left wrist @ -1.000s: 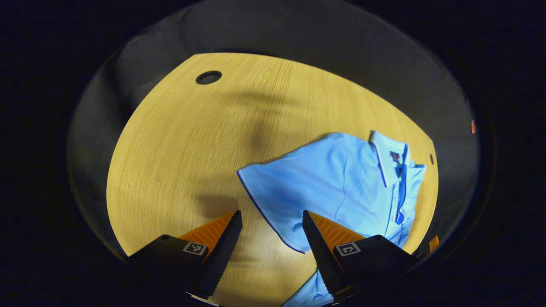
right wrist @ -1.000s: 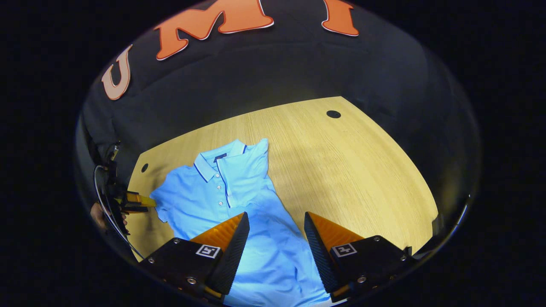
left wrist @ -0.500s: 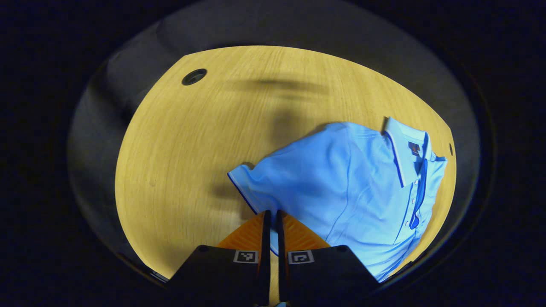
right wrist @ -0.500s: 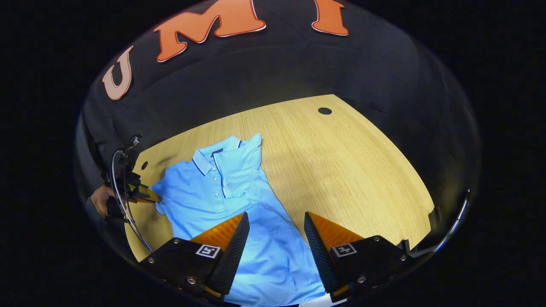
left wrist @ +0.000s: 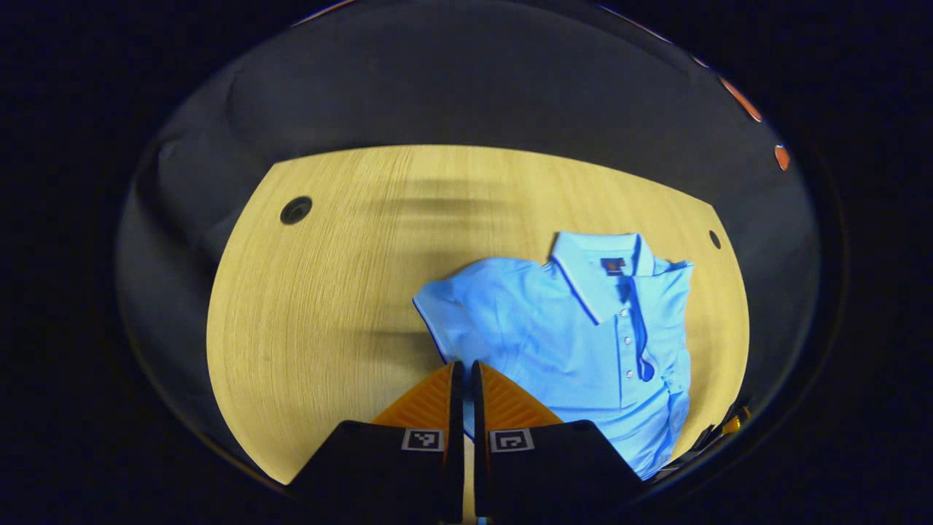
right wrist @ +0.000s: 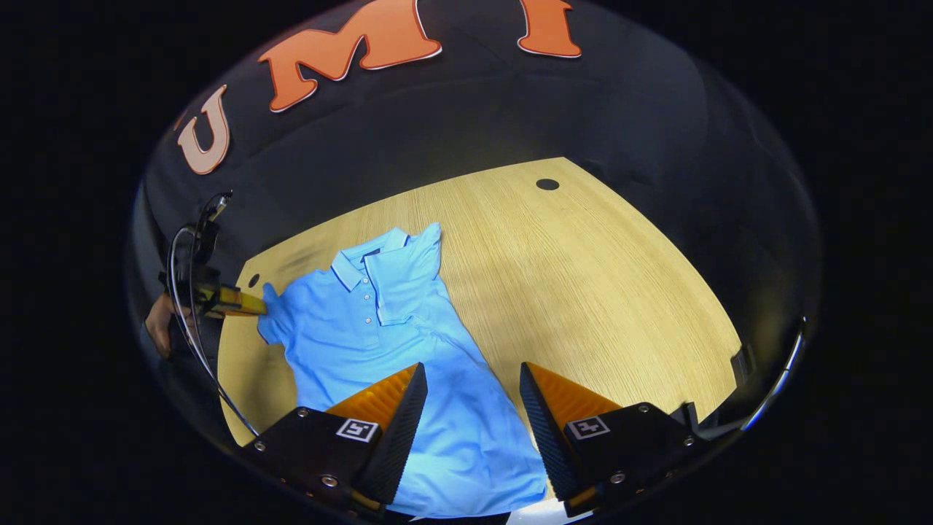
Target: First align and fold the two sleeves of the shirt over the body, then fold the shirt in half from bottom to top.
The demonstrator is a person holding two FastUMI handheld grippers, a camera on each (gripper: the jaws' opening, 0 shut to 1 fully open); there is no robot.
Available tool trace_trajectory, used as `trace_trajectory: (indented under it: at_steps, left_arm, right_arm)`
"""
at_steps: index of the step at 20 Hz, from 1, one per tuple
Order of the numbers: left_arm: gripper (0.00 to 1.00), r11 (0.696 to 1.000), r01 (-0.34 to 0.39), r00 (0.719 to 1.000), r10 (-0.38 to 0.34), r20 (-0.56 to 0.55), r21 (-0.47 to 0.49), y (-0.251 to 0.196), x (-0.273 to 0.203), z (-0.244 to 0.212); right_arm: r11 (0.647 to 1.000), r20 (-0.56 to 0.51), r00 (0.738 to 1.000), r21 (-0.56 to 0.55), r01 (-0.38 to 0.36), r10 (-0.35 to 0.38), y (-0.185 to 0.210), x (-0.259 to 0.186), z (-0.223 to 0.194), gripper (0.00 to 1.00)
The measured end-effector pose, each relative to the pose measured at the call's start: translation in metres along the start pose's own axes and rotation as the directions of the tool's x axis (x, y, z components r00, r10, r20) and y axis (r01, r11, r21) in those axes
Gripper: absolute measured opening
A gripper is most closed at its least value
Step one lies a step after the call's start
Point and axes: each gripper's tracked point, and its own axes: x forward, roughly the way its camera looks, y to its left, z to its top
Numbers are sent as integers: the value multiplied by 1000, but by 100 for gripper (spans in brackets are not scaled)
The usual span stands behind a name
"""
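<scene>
**Sleeve pinched by the left gripper, right gripper spread over the hem**

Shirt (right wrist: pixel 379 343), light blue with a buttoned placket and a dark-edged collar (left wrist: pixel 594 266), lies face up on the wooden table (right wrist: pixel 598 292). In the left gripper view, the left gripper (left wrist: pixel 462 375) has its two fingers pressed almost together, and the dark-trimmed edge of the near sleeve (left wrist: pixel 444 321) runs straight into the narrow slit between them; the sleeve cloth rises ahead of the fingertips and the shirt body spreads ahead and to their right. The right gripper view shows this same gripper (right wrist: pixel 251 305) far off to the left, clamped on the sleeve tip and lifting it slightly off the table, with a hand (right wrist: pixel 157 328) behind it.

The right gripper (right wrist: pixel 466 379) hangs with its fingers wide apart, gripping nothing. The lower body of the shirt lies between and under them, the hem close to their bases. The other sleeve (right wrist: pixel 404 281) lies folded over the chest, ahead and left of these fingers. Bare table stretches ahead and to the right, with a round hole (right wrist: pixel 547 184) far ahead.
</scene>
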Motion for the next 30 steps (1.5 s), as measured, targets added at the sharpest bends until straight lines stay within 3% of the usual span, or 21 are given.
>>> trace_trajectory:
  at_steps: [2,8,17,19,24,30]
  left_arm:
    - [9,999,35,998,-36,45,32,-27,-6,16]
    - [9,986,121,991,-126,37,116,-98,-1,33]
    - [9,950,247,969,-242,-52,192,-187,47,17]
    - [19,944,244,970,-234,-69,223,-190,51,12]
    - [100,933,268,963,-260,-65,241,-190,32,-13]
    - [99,938,261,965,-257,-48,228,-165,-26,-68]
  right_arm:
    - [1000,8,1000,-1,11,-11,-9,-6,-1,79]
    - [999,8,999,6,52,-52,-36,-24,-18,79]
    - [994,-43,996,65,84,-81,-54,-35,-58,95]
    - [994,-53,995,62,86,-83,-56,-34,-63,96]
    - [999,-76,996,20,50,-49,-54,-31,-72,96]
    - [996,-140,990,-80,-28,16,-55,-27,-94,97]
